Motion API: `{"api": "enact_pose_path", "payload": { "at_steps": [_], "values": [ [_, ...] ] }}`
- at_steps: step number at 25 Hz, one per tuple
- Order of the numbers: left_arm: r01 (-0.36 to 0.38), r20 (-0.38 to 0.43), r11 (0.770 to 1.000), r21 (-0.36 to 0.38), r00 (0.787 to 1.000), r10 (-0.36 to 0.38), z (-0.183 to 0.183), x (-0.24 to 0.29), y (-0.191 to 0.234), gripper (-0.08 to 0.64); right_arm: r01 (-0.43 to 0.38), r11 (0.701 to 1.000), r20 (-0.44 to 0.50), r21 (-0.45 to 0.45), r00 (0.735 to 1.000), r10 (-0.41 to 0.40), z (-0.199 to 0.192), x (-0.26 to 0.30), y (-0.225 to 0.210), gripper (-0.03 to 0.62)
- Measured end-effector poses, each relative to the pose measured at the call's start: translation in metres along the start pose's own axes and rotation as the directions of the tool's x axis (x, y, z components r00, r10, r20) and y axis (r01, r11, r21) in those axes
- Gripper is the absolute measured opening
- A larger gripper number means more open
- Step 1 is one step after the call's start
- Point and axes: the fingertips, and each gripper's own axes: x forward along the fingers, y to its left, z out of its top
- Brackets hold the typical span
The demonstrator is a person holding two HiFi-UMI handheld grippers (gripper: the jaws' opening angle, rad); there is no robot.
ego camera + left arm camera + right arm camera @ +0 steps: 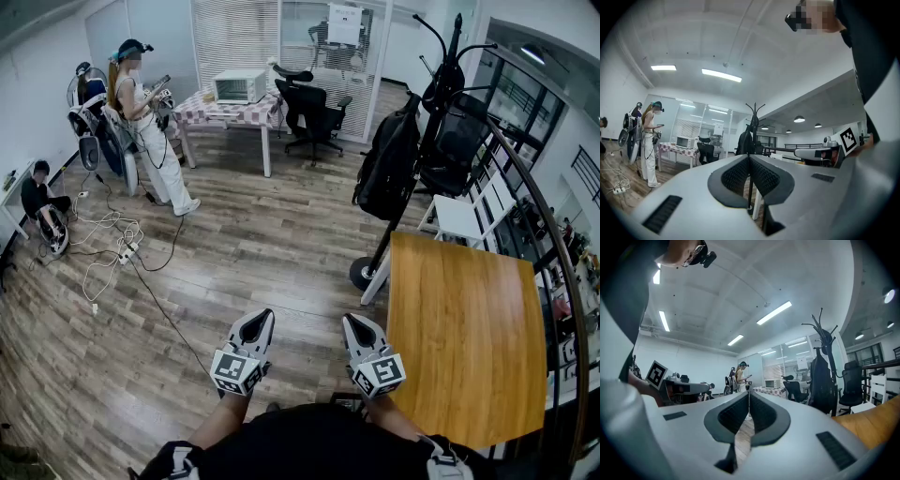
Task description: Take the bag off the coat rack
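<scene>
Holds the left gripper (255,323) and the right gripper (359,328) low before the body, side by side and a little apart, tips pointing forward over the wood floor (253,253). Bare forearms reach out from black sleeves, marker cubes facing up. Left gripper (749,157): clenched, pads pressed together, nothing between them. Right gripper (748,393): likewise clenched on nothing.

Well ahead and to the right, a black rack (456,42) with curved hooks on a round base. On its left side hangs the black bag (386,169), clear of the floor, well apart from both tools. Seen past the left jaws as a dark shape (743,140) against the pole (754,112); seen right of the right jaws (819,376) under the hooks (825,338).

Around: an orange table (469,356) at the right, its far left corner near the rack's base, its long edge just beside the right gripper. Behind the rack, a black mesh chair (459,159) and a small white stand (459,217). Farther back, a checked table (230,111) bearing a white microwave (239,86), with another black chair (309,112) beside it. At the left, a standing person in white (150,141), a crouching person (37,197) by the wall, and loose cables (112,244) across the floor.
</scene>
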Motion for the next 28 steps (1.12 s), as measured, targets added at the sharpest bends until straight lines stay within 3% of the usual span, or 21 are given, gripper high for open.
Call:
{"api": "enact_pose_path", "payload": {
  "at_steps": [8, 13, 19, 28],
  "values": [
    [0.026, -0.004, 0.999, -0.033, 1.0, -0.026, -0.003, 0.0, -0.017, 0.018, 0.004, 0.999, 0.008, 0.033, 1.0, -0.004, -0.002, -0.011, -0.01, 0.034],
    [0.036, -0.005, 0.999, -0.016, 0.999, -0.037, -0.001, 0.0, -0.02, 0.018, 0.023, 0.999, -0.002, 0.048, 1.0, -0.023, -0.006, -0.017, -0.01, 0.034],
    [0.043, -0.012, 0.999, -0.018, 0.999, -0.043, -0.003, -0.002, -0.02, 0.018, 0.02, 0.996, 0.062, 0.087, 0.998, -0.025, 0.001, -0.023, -0.011, 0.035],
    [0.064, -0.018, 0.998, -0.028, 0.998, -0.065, -0.002, -0.001, -0.025, 0.018, 0.034, 0.993, 0.04, 0.111, 0.998, -0.039, -0.005, -0.026, -0.02, 0.035]
  ]
}}
